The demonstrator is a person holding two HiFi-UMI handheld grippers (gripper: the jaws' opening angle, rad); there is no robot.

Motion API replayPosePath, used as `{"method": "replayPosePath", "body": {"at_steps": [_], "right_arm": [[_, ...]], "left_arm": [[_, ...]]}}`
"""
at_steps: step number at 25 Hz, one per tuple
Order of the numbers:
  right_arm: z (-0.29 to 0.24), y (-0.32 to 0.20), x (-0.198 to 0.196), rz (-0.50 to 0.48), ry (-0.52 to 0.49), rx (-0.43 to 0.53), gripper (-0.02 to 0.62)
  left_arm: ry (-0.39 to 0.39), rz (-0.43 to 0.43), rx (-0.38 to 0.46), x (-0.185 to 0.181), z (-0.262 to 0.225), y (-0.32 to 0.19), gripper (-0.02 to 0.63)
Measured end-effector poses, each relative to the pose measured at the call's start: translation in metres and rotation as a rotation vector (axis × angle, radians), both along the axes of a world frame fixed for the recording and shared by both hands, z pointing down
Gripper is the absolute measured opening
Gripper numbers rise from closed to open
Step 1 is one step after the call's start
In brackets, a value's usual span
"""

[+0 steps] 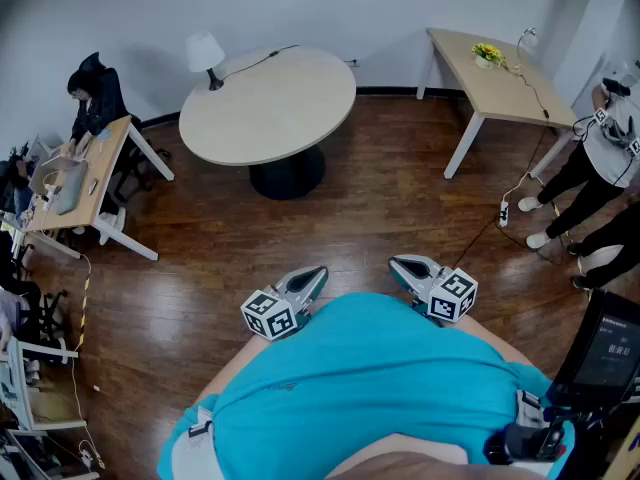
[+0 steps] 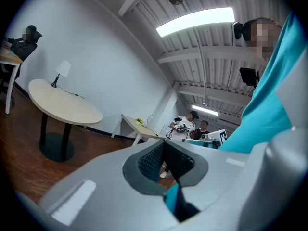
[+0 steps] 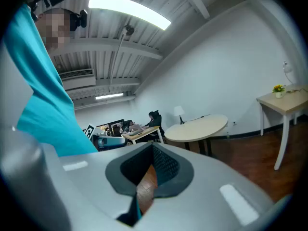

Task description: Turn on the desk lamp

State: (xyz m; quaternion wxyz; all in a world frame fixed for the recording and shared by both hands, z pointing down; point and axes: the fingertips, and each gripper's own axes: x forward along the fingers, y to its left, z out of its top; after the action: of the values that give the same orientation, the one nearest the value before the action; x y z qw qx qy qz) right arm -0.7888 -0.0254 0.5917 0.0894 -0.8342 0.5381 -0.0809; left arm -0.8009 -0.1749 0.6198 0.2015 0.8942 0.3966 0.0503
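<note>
Lamp: there it is, a small white-shaded lamp (image 1: 205,56) on the far left rim of the round table (image 1: 270,118), well apart from both grippers. Lit or not? Too far off to say.
Cord: a dark cord (image 1: 262,60) runs from the lamp's foot across the tabletop toward the wall.
Left gripper: the left gripper (image 1: 318,271) is tucked in at the chest with its jaws drawn together, and nothing sits between them.
Right gripper: the right gripper (image 1: 397,262) is held close too, tips meeting and carrying nothing.
Stage: nothing has been touched yet, and the whole room must be crossed before the reach.
Handling: it looks light and a bit top-heavy, a wide shade on a thin stem. A firm poke would likely slide or tip it.
Shade: probably thin and soft, so no place for a grip.
Where to hold: steady the foot or the low stem with one gripper and work the switch with the other.
Switch: too small to find from here. It could be on the foot or on the cord.
Risk: the lamp stands right at the rim, so push inward, never outward.
</note>
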Motion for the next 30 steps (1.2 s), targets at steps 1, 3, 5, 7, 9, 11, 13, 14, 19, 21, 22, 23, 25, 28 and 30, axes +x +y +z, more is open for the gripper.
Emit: {"method": "replayPosePath", "body": {"at_steps": [1, 3, 5, 7, 9, 11, 13, 14, 19, 21, 22, 23, 25, 28, 30], "right_arm": [[0.003, -0.01, 0.003, -0.007, 0.001, -0.002, 0.002], [0.01, -0.033, 0.007, -0.021, 0.0, -0.004, 0.002], [0.016, -0.055, 0.009, -0.03, -0.007, 0.003, 0.002], [0.016, -0.066, 0.011, -0.033, -0.011, 0.014, 0.002], [0.015, -0.068, 0.013, -0.048, -0.003, 0.012, 0.002], [0.018, -0.072, 0.018, -0.069, -0.001, 0.005, 0.002], [0.021, -0.068, 0.029, -0.07, -0.011, 0.01, 0.002], [0.021, -0.061, 0.039, -0.059, -0.019, 0.019, 0.002], [0.016, -0.002, 0.115, -0.01, -0.076, 0.081, 0.002], [0.016, 0.03, 0.154, -0.025, -0.088, 0.095, 0.002], [0.02, 0.047, 0.169, -0.036, -0.087, 0.101, 0.002], [0.027, 0.061, 0.18, -0.047, -0.079, 0.106, 0.002], [0.044, 0.082, 0.198, -0.069, -0.047, 0.109, 0.002], [0.039, 0.132, 0.256, -0.087, -0.021, 0.093, 0.002], [0.02, 0.175, 0.303, -0.095, -0.011, 0.089, 0.002]], "left_arm": [[0.002, -0.004, 0.002, 0.004, 0.003, -0.009, 0.106], [-0.002, -0.012, -0.002, 0.011, 0.01, -0.031, 0.106], [-0.021, -0.027, -0.022, 0.014, 0.015, -0.057, 0.106], [-0.024, -0.052, -0.038, 0.012, 0.016, -0.073, 0.106], [-0.005, -0.08, -0.034, 0.01, 0.014, -0.079, 0.106], [-0.004, -0.093, -0.033, 0.015, 0.017, -0.081, 0.106], [-0.017, -0.09, -0.032, 0.025, 0.022, -0.078, 0.106], [-0.02, -0.087, -0.028, 0.03, 0.023, -0.074, 0.106], [-0.031, -0.089, -0.005, 0.09, 0.014, -0.032, 0.106], [-0.04, -0.101, 0.009, 0.13, 0.007, 0.0, 0.106], [-0.036, -0.106, 0.019, 0.145, 0.008, 0.017, 0.106], [-0.027, -0.112, 0.03, 0.156, 0.012, 0.032, 0.106], [-0.004, -0.129, 0.043, 0.174, 0.025, 0.054, 0.106], [-0.007, -0.158, 0.028, 0.234, 0.024, 0.106, 0.106], [-0.016, -0.148, 0.03, 0.281, 0.01, 0.154, 0.106]]}}
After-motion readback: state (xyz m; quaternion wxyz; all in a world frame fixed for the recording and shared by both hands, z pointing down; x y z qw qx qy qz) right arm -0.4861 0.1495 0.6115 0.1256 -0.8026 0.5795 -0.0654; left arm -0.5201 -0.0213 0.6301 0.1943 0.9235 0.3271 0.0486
